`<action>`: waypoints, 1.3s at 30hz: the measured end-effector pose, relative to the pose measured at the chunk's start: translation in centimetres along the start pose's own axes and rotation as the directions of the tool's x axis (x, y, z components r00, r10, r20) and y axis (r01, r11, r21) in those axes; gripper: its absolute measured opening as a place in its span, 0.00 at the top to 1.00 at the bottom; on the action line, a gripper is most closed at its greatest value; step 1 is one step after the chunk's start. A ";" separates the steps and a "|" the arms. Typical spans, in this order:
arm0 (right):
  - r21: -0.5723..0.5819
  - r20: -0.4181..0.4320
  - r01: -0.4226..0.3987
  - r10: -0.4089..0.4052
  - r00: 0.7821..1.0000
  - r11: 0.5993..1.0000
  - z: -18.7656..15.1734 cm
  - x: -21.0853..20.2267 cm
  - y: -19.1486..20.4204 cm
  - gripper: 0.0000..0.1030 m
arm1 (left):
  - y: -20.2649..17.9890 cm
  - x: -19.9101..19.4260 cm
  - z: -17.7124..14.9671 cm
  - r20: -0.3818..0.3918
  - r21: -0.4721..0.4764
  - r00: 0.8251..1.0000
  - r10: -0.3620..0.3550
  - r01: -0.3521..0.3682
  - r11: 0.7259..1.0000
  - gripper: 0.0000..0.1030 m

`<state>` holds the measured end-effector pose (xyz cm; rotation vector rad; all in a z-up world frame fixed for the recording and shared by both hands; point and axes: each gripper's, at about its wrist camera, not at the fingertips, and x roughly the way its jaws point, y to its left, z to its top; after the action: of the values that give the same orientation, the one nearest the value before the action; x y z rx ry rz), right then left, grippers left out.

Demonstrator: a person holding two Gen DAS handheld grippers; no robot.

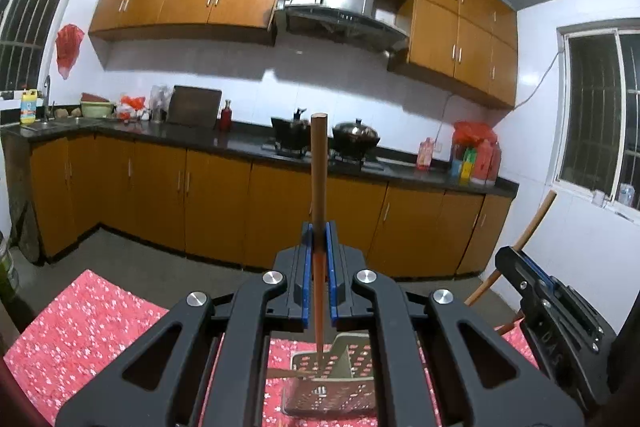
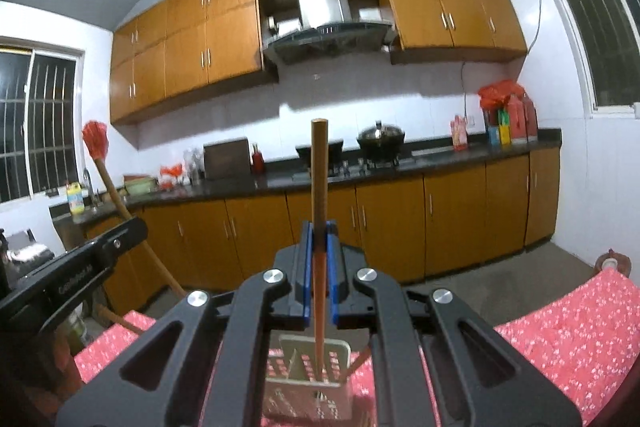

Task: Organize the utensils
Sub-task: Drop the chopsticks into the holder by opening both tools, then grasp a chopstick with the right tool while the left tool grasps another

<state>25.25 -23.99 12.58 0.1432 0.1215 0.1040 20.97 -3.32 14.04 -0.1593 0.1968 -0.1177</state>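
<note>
My left gripper [image 1: 319,233] is shut on a wooden chopstick [image 1: 319,171] that stands upright, its lower tip inside a perforated metal utensil holder [image 1: 332,387] on the red floral tablecloth [image 1: 80,327]. My right gripper [image 2: 319,233] is shut on a second wooden chopstick [image 2: 319,171], also upright, its tip in the same holder [image 2: 308,383]. The right gripper also shows at the right of the left wrist view [image 1: 560,307], and the left gripper at the left of the right wrist view [image 2: 68,275]. Another chopstick [image 1: 286,373] leans in the holder.
The tablecloth [image 2: 568,339] covers the table below both grippers. Beyond it stand orange base cabinets [image 1: 216,203] under a dark counter [image 1: 240,141] with a stove, pots [image 1: 355,135], bottles and bags. Windows are on both side walls.
</note>
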 end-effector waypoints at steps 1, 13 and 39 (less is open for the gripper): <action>-0.001 -0.021 -0.002 0.002 1.000 1.000 -0.4 0.4 -0.1 0.92 | 0.0 0.1 -0.3 -0.004 0.002 1.000 0.002 -0.002 1.000 0.93; 0.021 -0.026 -0.064 0.065 0.998 0.998 -0.5 -3.5 -0.4 0.78 | 1.3 -1.7 0.5 -0.021 -0.038 0.999 -0.040 0.040 0.998 0.74; 0.065 -0.713 0.021 0.032 0.701 0.998 -22.6 -4.5 -4.1 0.79 | 9.4 -4.5 -17.3 -0.522 -0.047 0.852 0.022 -0.054 0.997 0.71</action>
<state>18.26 -25.44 -9.67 0.1662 0.9177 0.1580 14.06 3.95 -3.43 -0.1810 0.7508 -0.1137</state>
